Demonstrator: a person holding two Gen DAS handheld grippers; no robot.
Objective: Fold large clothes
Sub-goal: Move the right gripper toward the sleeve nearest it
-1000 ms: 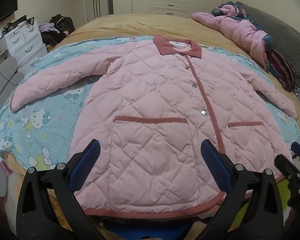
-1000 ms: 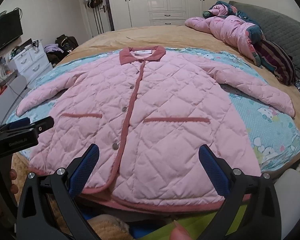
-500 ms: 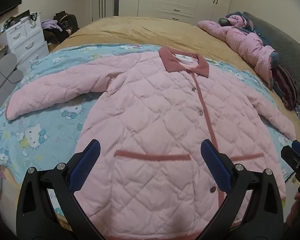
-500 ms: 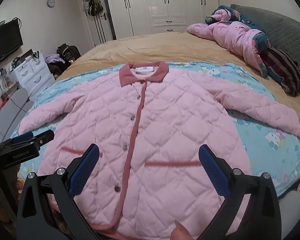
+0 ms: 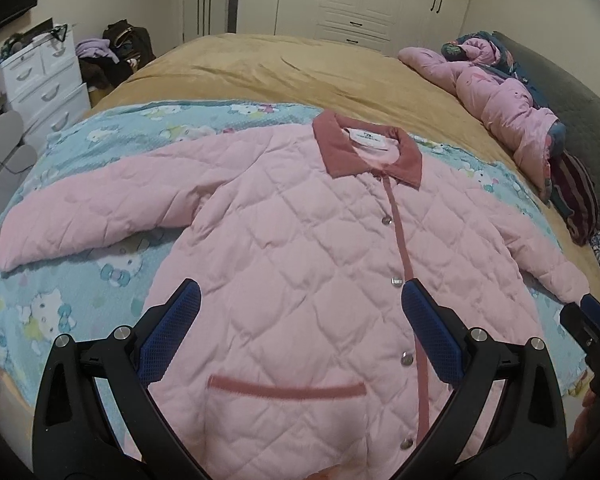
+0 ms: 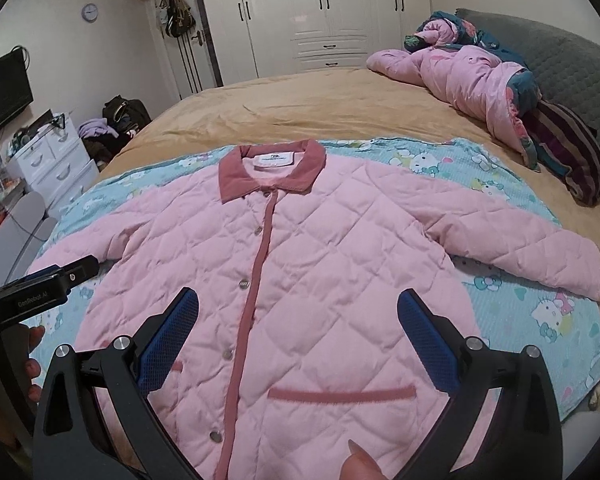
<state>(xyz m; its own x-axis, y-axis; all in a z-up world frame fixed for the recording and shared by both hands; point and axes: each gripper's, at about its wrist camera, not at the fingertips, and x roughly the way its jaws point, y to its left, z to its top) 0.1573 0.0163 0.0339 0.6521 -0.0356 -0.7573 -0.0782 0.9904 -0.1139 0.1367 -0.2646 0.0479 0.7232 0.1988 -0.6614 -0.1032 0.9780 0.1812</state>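
Nearest the cameras, the left hand-held gripper [image 5: 300,332] and the right hand-held gripper [image 6: 298,330] both hover over the lower half of the jacket [image 5: 320,272], each with its blue-padded fingers [image 5: 172,336] spread wide and nothing between them, so both are released and ready to take cloth. A fingertip [image 6: 360,464] of the person shows at the bottom edge of the right view. The pink quilted jacket lies face up and buttoned on the blue cartoon blanket [image 5: 80,280], its pockets [image 6: 340,394] nearest, the darker front strip [image 6: 256,280] running away up to the collar [image 6: 272,172]. It seems laid flat and closed like this so that the folds come out even. Both sleeves stretch outwards, the left sleeve [image 5: 108,204] toward the drawers and the right sleeve [image 6: 512,244] toward the pillows, well clear of the body, which makes each easy to pick up alone. No fold is made yet, so the task looks to be at its start, and the likely first move is to bring a sleeve or a side in over the chest. Beyond the blanket lies the tan bedspread [image 6: 320,108], bare in the middle, with a bundled pink quilt [image 6: 472,80] pushed against the grey headboard [image 6: 560,64], probably to leave room. Farthest off stand white drawers [image 5: 48,76] and the white wardrobe [image 6: 320,16].
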